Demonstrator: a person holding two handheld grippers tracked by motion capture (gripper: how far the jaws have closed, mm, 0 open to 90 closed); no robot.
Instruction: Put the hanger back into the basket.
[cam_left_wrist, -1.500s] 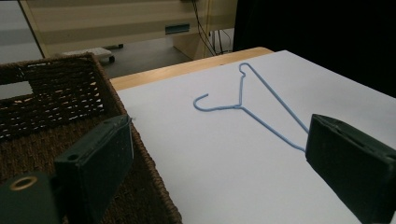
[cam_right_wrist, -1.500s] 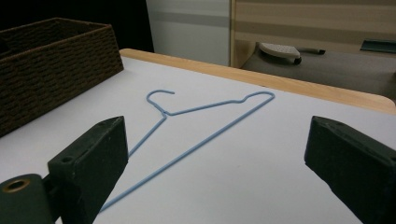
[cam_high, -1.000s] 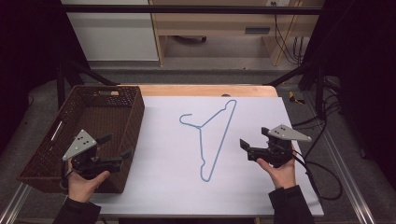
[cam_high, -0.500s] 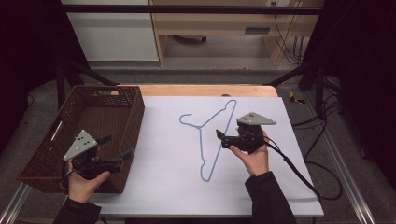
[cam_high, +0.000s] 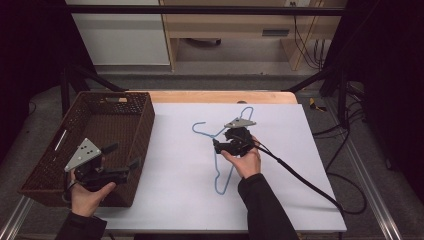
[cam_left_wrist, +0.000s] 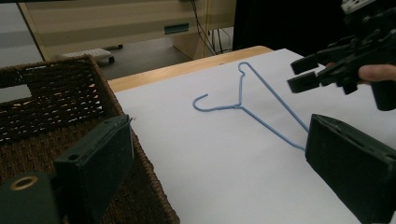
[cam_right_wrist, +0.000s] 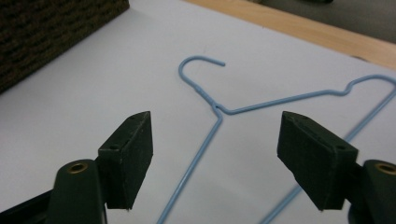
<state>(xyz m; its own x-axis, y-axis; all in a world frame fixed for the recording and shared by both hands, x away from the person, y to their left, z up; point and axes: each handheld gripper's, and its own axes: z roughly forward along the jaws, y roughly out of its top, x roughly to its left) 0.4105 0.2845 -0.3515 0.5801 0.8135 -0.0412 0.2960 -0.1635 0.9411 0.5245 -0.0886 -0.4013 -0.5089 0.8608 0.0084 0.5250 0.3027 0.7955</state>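
My right tool (cam_high: 216, 145) sits low ahead of my outstretched right hand (cam_high: 243, 161), its jaws apart and just now closing with nothing pressed between them. My left tool (cam_high: 122, 161) is held level, jaws wide apart, by my left hand (cam_high: 89, 192).

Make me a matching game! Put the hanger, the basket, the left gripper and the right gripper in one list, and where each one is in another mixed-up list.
Things:
1. blue hanger
2. brown basket
3. left gripper
4. right gripper

Places:
A. over the near corner of the basket, jaws open
B. lying flat on the white table
C. over the hanger near its neck, jaws open and just closing, not yet gripping it
D. at the table's left edge

Pairs: 1-B, 2-D, 3-A, 4-C
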